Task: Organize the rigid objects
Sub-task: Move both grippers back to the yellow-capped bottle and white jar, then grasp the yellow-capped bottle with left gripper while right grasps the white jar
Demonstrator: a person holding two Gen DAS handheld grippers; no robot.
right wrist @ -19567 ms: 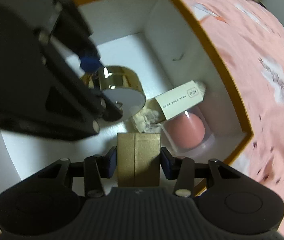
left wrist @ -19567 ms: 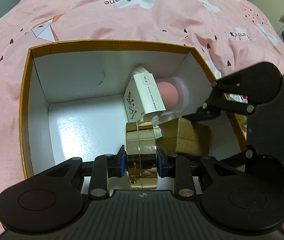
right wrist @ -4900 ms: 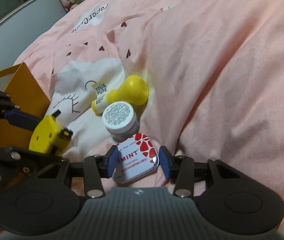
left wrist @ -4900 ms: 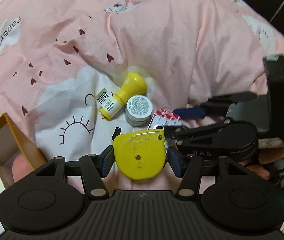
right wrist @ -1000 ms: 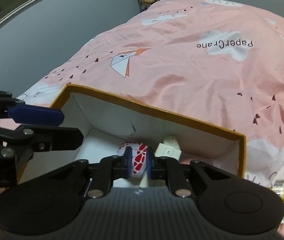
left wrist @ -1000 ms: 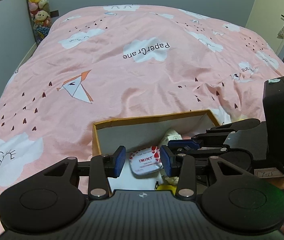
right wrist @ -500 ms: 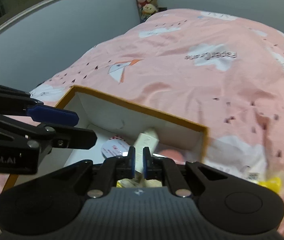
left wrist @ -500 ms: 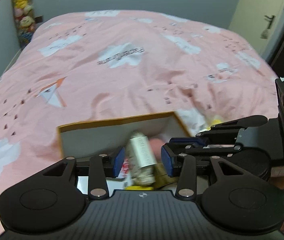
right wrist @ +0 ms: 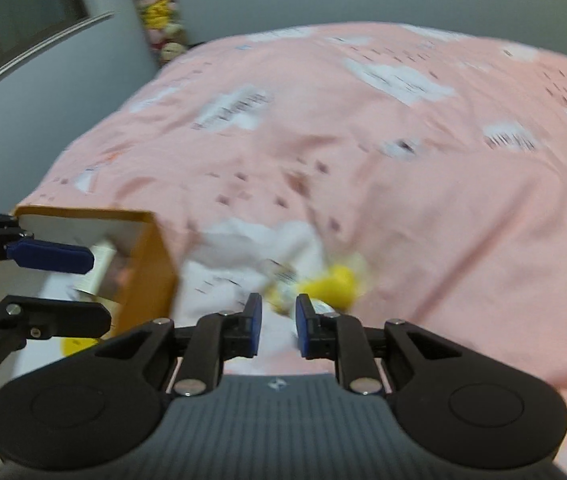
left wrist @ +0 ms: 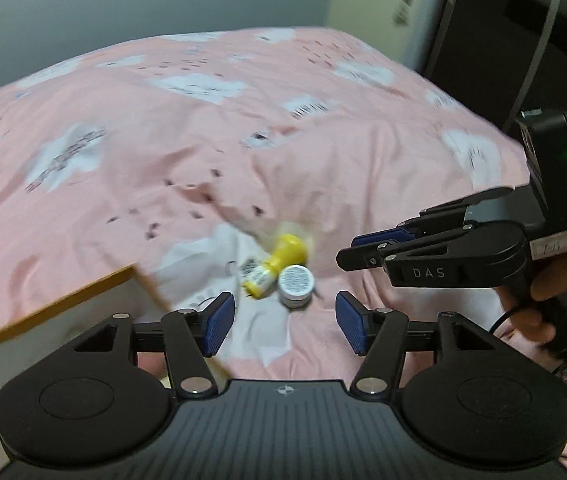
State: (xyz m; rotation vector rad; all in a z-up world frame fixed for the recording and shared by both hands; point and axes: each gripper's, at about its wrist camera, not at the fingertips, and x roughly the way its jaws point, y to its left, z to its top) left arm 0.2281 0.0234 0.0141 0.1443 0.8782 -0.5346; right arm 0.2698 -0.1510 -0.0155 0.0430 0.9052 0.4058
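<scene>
Your left gripper [left wrist: 283, 322] gapes wide and empty; your right gripper [right wrist: 275, 320] is narrowly parted, also empty. Yellow bulb-capped bottle [left wrist: 277, 262] touches round silver-lidded jar [left wrist: 296, 285] on soft pink bedspread [left wrist: 163, 152]. Orange-rimmed cardboard box [right wrist: 155, 264] beside them holds blurred items.

The room light is dim and flat, with only soft shadows under my claws. Both views smear with motion: the pink duvet [left wrist: 323, 128] print streaks, the yellow bottle [right wrist: 335, 282] blurs. Fisheye bending curves the edges.

Soft matt cloth bedspread [left wrist: 323, 152]; smooth glossy plastic yellow bottle [left wrist: 279, 264].
</scene>
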